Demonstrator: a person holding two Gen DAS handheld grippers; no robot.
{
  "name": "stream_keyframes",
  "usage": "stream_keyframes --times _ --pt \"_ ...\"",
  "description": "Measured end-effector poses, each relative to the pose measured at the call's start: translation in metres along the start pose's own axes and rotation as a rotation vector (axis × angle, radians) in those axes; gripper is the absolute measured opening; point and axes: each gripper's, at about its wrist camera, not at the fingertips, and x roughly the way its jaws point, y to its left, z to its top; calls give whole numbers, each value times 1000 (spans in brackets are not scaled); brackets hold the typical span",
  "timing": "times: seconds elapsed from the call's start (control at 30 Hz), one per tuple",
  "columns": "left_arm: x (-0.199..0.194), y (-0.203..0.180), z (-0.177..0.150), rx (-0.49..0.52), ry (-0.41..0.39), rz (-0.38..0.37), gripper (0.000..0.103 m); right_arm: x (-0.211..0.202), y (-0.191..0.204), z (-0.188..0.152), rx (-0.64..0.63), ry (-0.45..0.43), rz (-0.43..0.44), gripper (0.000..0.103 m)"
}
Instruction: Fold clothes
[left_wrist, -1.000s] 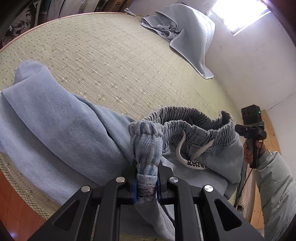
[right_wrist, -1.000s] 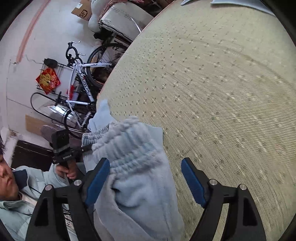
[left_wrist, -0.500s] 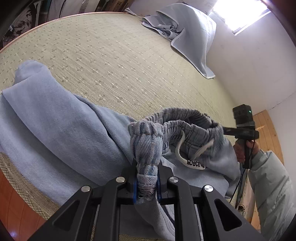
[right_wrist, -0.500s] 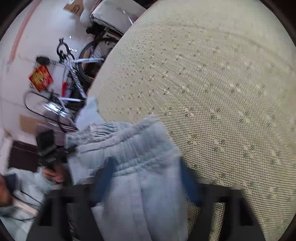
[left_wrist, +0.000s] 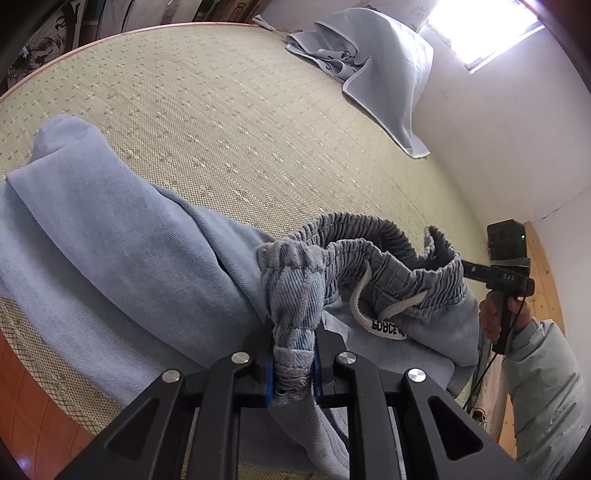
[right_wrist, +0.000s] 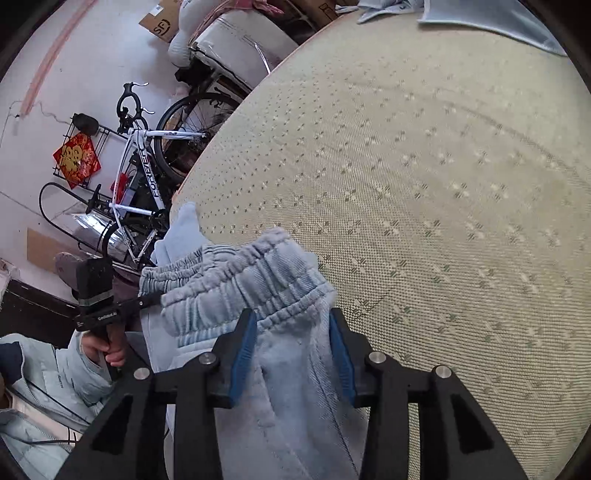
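the left gripper (left_wrist: 293, 363) is pinching the pale blue elastic-waisted sweatpants (left_wrist: 122, 266), while the right gripper's (right_wrist: 291, 349) fingers are straddling the waistband unclamped, risking slippage.

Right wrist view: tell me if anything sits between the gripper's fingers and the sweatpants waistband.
Nothing visible does. The right gripper straddles the sweatpants just below the elastic waistband, fingers still apart around bare fabric.

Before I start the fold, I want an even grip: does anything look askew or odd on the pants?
Yes. The left gripper pinches the pants' waistband bunched into a twisted wad, so the band sags open and crooked, with the drawstring dangling. The right gripper straddles the cloth, not yet clamped.
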Motion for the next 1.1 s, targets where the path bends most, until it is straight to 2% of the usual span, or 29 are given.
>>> stream_keyframes --times 0.07,0.13,0.17,0.33,0.43,0.6,0.73,0.87,0.93,1.0,1.1 --pt "1 -1 1 1 -1 -2 14 6 3 0 -22 9 -11 41" --pt "1 -1 1 2 -3 -6 14 10 20 -2 -82 13 -50 23" --pt "1 -1 1 1 -3 -9 14 10 31 -5 -120 12 -78 8" --pt "1 0 2 -11 -4 -33 14 -1 102 -28 -300 -31 -245 5" --pt "2 2 2 -24 1 -43 14 -7 148 -51 -391 -55 -309 4" --pt "2 2 0 -29 2 -45 14 16 228 -107 -530 10 -332 4" --pt "3 1 -3 -26 4 -44 14 37 242 -138 -563 46 -395 4" --pt "4 2 -2 -23 8 -41 14 36 240 -142 -555 13 -450 9" --pt "5 1 -2 -17 12 -39 14 35 243 -140 -565 17 -477 19" --pt "5 2 -2 -15 12 -40 14 34 249 -137 -585 47 -462 48" --pt "5 2 -3 -13 12 -43 14 30 254 -133 -615 91 -463 55"
